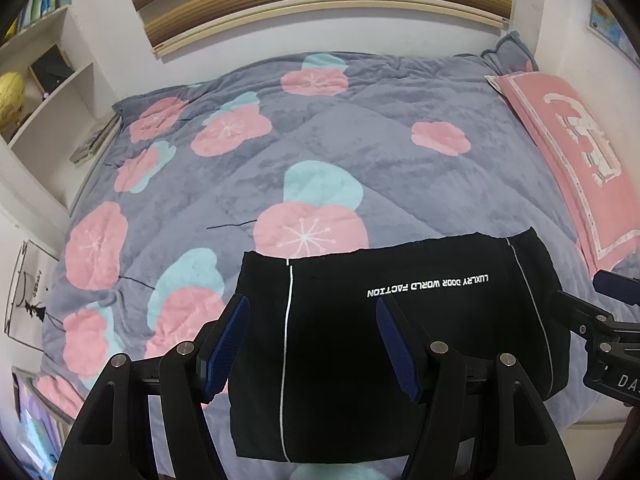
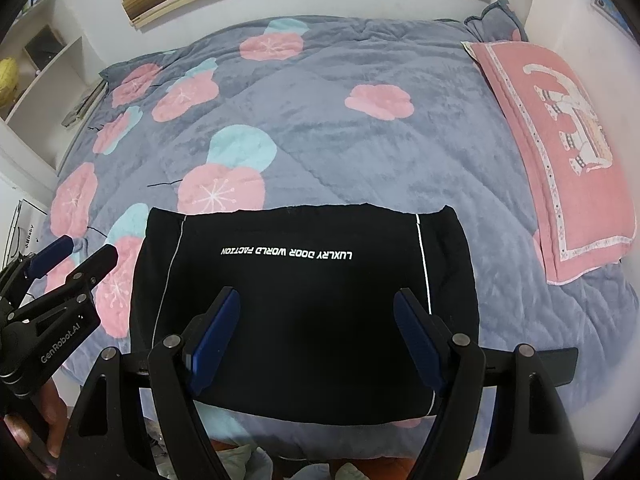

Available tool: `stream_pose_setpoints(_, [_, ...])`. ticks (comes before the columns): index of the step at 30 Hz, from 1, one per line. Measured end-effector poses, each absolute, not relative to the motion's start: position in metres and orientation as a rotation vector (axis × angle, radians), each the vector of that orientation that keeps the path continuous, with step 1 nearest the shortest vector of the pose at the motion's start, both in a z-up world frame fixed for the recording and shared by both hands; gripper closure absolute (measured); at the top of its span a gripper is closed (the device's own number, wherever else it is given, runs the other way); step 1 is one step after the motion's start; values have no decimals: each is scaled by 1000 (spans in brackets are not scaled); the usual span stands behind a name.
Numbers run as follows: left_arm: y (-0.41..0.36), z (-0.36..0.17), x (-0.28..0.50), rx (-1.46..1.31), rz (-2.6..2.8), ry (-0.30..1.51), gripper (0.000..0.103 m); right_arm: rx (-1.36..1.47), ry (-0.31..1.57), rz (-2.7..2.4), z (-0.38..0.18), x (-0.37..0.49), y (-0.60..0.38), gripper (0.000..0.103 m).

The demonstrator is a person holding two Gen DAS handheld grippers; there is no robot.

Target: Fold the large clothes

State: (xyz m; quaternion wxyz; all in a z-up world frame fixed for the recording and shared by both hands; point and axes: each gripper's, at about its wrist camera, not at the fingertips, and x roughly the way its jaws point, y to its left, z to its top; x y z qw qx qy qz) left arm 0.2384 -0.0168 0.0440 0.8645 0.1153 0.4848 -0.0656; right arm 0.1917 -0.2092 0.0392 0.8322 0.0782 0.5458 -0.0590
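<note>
Both our grippers, left (image 1: 312,344) & right (image 2: 316,340), hover w/ fingers wide and empty over the folded black garment (image 2: 304,304) near the bed (image 2: 360,152) edge; a snagged top layer could undo the fold.

"LUXLRY DOOR WORLD FACTION" on black garment (image 2: 304,312); "GenRobot.AI" on left tongs (image 2: 74,258)

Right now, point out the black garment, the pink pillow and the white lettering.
Black garment (image 2: 304,320): right wrist view, middle of its folded panel.
Pink pillow (image 2: 560,168): right wrist view, its printed top.
White lettering (image 1: 428,286): left wrist view, mid-line.
</note>
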Motion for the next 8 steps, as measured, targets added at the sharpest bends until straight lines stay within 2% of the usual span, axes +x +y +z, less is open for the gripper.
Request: stream_pose_setpoints(8, [-15, 49, 235, 248, -134, 967, 36, 165, 1160, -126, 38, 191, -209, 22])
